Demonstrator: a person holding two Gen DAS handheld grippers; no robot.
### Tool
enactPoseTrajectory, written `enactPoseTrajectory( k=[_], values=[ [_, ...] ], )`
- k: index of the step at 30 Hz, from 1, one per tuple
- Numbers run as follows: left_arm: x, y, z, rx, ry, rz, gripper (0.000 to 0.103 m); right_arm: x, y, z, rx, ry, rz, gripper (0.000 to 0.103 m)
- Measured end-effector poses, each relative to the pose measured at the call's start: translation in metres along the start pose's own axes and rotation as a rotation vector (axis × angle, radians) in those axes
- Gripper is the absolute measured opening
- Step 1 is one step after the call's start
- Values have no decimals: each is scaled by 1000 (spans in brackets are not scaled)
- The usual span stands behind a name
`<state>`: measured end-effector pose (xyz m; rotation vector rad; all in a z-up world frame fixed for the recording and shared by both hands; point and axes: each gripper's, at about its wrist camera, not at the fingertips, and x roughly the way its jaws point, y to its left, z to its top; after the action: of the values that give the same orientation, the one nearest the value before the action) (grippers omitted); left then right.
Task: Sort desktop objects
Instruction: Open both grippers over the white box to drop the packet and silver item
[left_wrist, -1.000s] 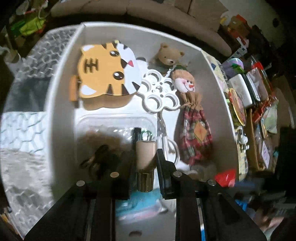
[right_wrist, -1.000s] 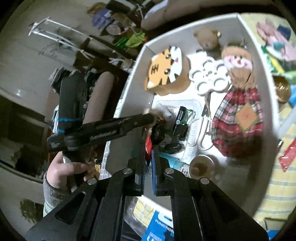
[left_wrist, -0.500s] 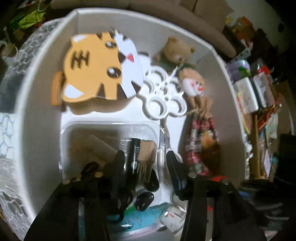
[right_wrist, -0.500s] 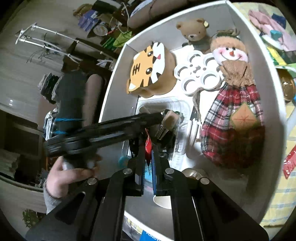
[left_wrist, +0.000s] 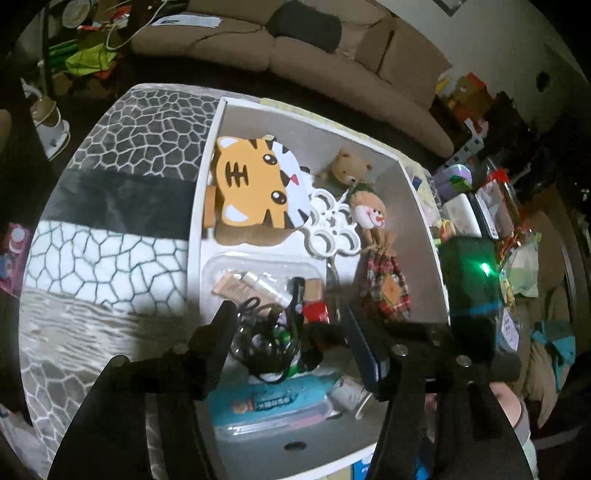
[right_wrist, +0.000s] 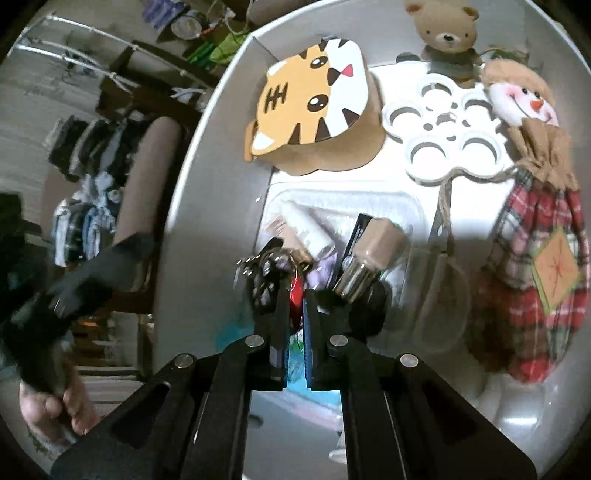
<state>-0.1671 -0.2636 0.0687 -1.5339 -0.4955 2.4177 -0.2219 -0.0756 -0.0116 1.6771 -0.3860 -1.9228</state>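
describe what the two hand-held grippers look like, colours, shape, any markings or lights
Both are matte black. The left hand-held gripper has two flat angular fingers on linkage arms joined by round silver rivets. The right hand-held gripper matches, with blue inner pads. From the left wrist view, the right one's boxy black body carries a glowing green light and a band of blue tape. No sleeve is clearly visible.

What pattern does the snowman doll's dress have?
Red, white and green plaid on the snowman doll's dress, clearest in the right wrist view.
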Motion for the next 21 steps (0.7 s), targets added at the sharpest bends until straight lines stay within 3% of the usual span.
enactPoseTrajectory(
  k=[1, 3, 5, 12, 15, 17, 19, 21],
  values=[
    [0, 1, -4, -1, 2, -4, 62, 3, 1, 2, -4, -2, -25, 10],
    [3, 3, -8, -7, 8, -15, 62, 4, -1, 4, 6, 2, -52, 26],
    [5, 5, -12, -9, 12, -16, 62, -2, -1, 2, 3, -5, -43, 35],
    [5, -7, -20, 5, 8, 4, 72, -62, 1, -15, -17, -90, 9, 35],
    [4, -22, -27, 22, 7, -8, 89, -90, -3, -29, -40, -112, 3, 35],
    [3, -34, -32, 31, 10, -12, 92, -111, -10, -42, -60, -122, -17, 36],
    [5, -47, -37, 34, 17, -25, 92, -133, -20, -57, -69, -134, -20, 39],
    [6, -63, -42, 42, 20, -49, 93, -160, -36, -71, -65, -150, -26, 55]
  ],
)
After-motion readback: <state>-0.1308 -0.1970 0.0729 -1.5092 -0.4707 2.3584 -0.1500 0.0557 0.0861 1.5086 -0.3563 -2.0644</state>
